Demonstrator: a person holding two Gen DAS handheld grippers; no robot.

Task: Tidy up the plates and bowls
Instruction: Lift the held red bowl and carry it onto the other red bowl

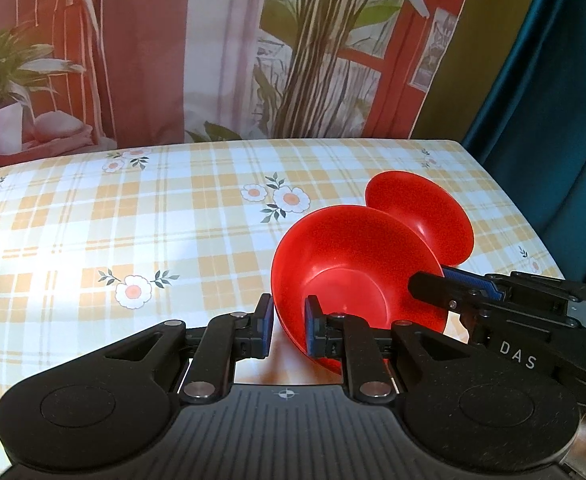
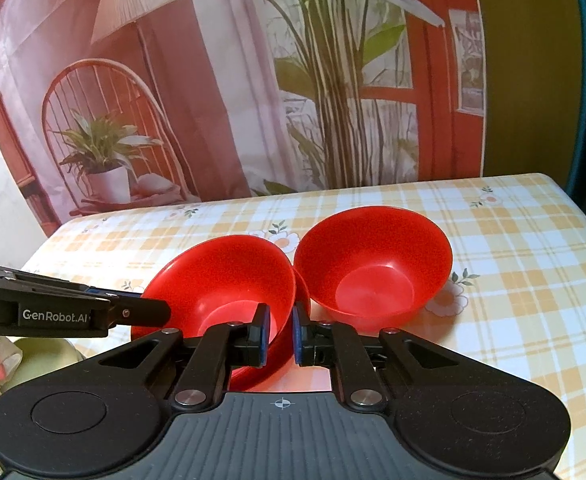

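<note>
Two red bowls are on the checked tablecloth. The nearer red bowl [image 1: 353, 276] [image 2: 229, 284] is tilted and held from both sides. My left gripper [image 1: 289, 330] has its jaws around that bowl's left rim, with the wall between the pads. My right gripper [image 2: 281, 334] is shut on the same bowl's right rim; it shows in the left wrist view [image 1: 453, 292] reaching in from the right. The second red bowl [image 1: 425, 216] [image 2: 373, 264] sits just behind and to the right, touching the first.
The table [image 1: 133, 220] carries a yellow plaid cloth with flowers. Its far edge meets a printed backdrop [image 1: 213, 60] of a chair and plants. The table's right edge [image 1: 525, 220] borders a dark teal curtain.
</note>
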